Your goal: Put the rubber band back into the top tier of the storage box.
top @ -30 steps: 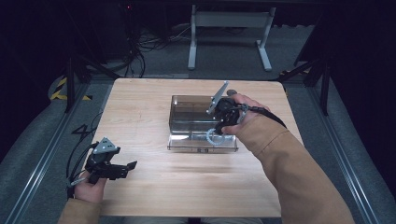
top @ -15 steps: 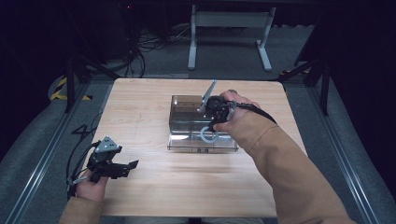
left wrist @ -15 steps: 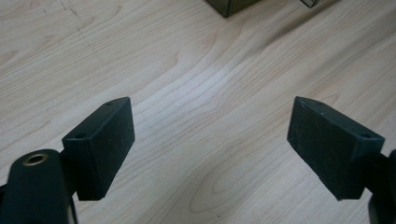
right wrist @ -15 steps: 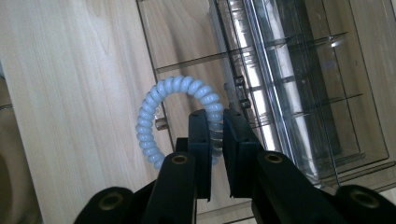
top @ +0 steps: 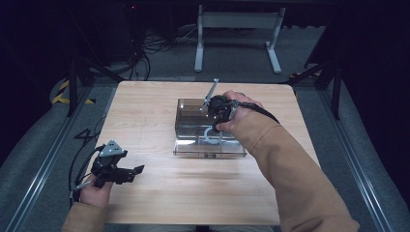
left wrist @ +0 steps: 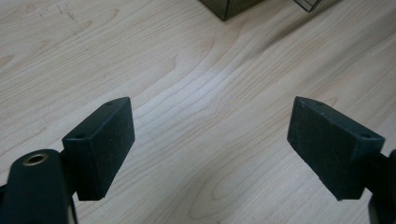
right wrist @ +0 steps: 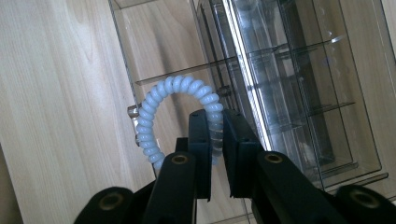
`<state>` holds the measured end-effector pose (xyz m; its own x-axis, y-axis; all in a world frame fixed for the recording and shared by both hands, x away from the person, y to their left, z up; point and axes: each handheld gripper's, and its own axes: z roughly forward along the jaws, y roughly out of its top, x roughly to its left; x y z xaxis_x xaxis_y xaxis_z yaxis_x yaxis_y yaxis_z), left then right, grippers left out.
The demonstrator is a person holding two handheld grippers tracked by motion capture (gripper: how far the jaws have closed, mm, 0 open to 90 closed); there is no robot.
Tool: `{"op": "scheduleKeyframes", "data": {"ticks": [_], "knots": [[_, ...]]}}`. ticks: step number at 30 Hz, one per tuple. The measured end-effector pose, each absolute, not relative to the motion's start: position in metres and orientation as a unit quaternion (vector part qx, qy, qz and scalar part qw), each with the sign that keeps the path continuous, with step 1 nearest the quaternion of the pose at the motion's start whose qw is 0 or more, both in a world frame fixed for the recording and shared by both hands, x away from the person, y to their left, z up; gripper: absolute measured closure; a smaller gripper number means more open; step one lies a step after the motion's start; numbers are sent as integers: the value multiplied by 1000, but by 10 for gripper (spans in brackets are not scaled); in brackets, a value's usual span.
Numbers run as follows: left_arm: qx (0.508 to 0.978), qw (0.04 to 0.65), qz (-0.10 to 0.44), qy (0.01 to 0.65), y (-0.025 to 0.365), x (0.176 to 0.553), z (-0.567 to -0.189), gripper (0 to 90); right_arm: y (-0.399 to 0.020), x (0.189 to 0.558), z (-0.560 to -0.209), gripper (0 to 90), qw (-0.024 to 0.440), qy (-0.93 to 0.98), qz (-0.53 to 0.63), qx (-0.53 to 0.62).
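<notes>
Right gripper view shows the right gripper (right wrist: 215, 140) with its two black jaws closed on a pale blue spiral hair tie (right wrist: 175, 116). The jaws pinch one side of the ring, and the rest of the ring stands free to the left and above them. The hair tie looks like a coiled plastic cord bent into a circle, glossy and slightly see-through. It is held over the clear plastic organizer box (right wrist: 299, 93), near the edge between its open lid and its body. Thin clear dividers cut the box into several compartments, and the wood of the table shows through them. A small metal hinge pin sits just beside the ring on its left side.

In the high view the right gripper (top: 217, 112) is above the box (top: 193, 121) in the middle of the wooden table (top: 145, 106), and the hair tie (top: 211, 134) appears as a small pale curve below the hand. The lid lies flat toward the person. The sleeve of the right arm covers the right part of the box.

The left gripper (top: 126, 172) rests near the left front corner of the table, well apart from the box. In the left gripper view its jaws are wide apart with only bare wood between them (left wrist: 212, 140), and a corner of the box (left wrist: 229, 7) is at the top edge.
</notes>
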<state>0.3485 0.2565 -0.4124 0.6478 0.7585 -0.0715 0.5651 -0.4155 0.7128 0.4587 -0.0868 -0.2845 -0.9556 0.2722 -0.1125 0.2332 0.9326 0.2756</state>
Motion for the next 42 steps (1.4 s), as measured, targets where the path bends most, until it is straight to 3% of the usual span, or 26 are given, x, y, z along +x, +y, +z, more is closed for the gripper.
{"op": "scheduleKeyframes", "data": {"ticks": [42], "knots": [[833, 366, 125, 394, 251, 355, -413, 157, -75, 467, -328, 832, 65, 985, 95, 127]]}}
